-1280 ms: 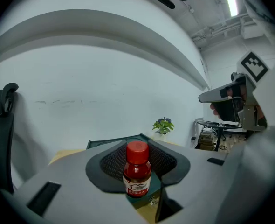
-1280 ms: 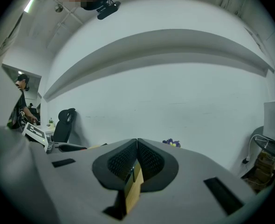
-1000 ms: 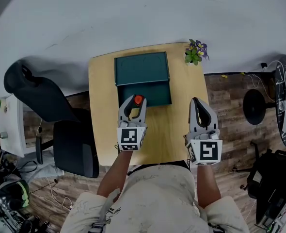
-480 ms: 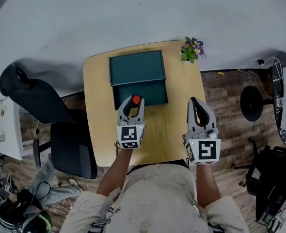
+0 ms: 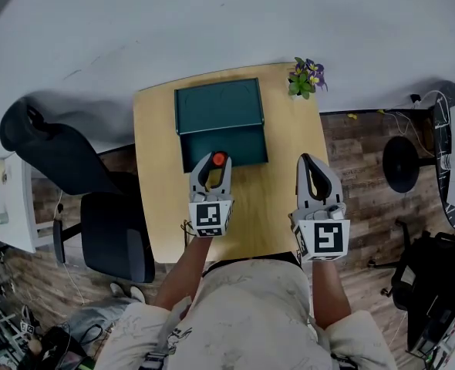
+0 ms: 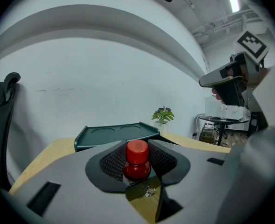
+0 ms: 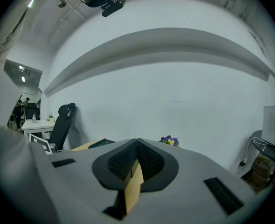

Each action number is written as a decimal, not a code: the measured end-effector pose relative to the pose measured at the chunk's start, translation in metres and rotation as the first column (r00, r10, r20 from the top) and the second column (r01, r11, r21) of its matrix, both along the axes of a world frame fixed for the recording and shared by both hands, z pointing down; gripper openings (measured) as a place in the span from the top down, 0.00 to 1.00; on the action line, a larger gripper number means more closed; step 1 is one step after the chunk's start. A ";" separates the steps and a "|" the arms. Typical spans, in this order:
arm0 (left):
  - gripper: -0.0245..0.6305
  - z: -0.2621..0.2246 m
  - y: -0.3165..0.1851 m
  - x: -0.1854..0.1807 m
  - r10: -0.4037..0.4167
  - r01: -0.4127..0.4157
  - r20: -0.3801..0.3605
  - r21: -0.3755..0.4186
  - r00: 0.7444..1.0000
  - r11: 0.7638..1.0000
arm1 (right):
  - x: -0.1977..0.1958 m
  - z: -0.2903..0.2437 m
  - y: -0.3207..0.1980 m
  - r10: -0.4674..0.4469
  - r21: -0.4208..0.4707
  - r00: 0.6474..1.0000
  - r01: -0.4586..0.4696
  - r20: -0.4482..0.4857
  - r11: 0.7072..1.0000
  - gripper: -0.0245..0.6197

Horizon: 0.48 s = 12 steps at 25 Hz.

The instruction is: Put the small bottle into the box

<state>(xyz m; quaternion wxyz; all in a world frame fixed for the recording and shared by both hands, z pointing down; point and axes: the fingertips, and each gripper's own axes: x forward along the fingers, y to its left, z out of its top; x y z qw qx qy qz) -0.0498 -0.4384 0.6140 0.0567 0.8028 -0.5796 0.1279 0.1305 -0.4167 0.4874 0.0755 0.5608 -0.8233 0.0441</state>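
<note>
**Left tongs clamped on the bottle at the near edge of the open box**

Closest to the camera, the head view shows the person's light-coloured top and two bare forearms reaching forward over the near edge of a wooden table [image 5: 278, 206]. Each hand carries a gripper with a marker cube at its rear.

The left gripper [image 5: 214, 165] has its jaws partly apart, with the black ribbed pads pressed on either side of a small bottle [image 6: 137, 160]. The bottle is red with a red screw cap and stands upright between the pads, its cap rising just above them. In the head view the cap shows over the near edge of the box, above the table rather than resting on it. How high it hangs cannot be told.

The right gripper [image 7: 136, 148] is well apart to the right, over bare tabletop. Its jaws are closed together, pad against pad, with nothing between them.

Just beyond the left gripper stands the dark green box [image 5: 226, 149], open, with its lid [image 5: 217, 106] swung back on the far side. In the left gripper view the lid's face shows two shallow round hollows.

At the far right corner of the table is a small potted plant [image 5: 305, 80] with green leaves and purple flowers. A black office chair [image 5: 77, 187] stands on the wood-plank floor to the left of the table. Behind everything runs a plain white wall [image 5: 212, 29].
</note>
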 end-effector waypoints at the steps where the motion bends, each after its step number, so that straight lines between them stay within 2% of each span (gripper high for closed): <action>1: 0.74 0.001 0.000 -0.001 -0.001 0.001 0.001 -0.001 1.000 1.000 | 0.000 0.000 0.000 0.004 -0.002 1.000 -0.004 0.002 1.000 0.94; 12: 0.74 -0.001 0.000 0.000 -0.001 0.001 -0.025 -0.001 1.000 1.000 | 0.000 -0.004 0.006 0.010 0.010 1.000 -0.010 -0.006 1.000 0.94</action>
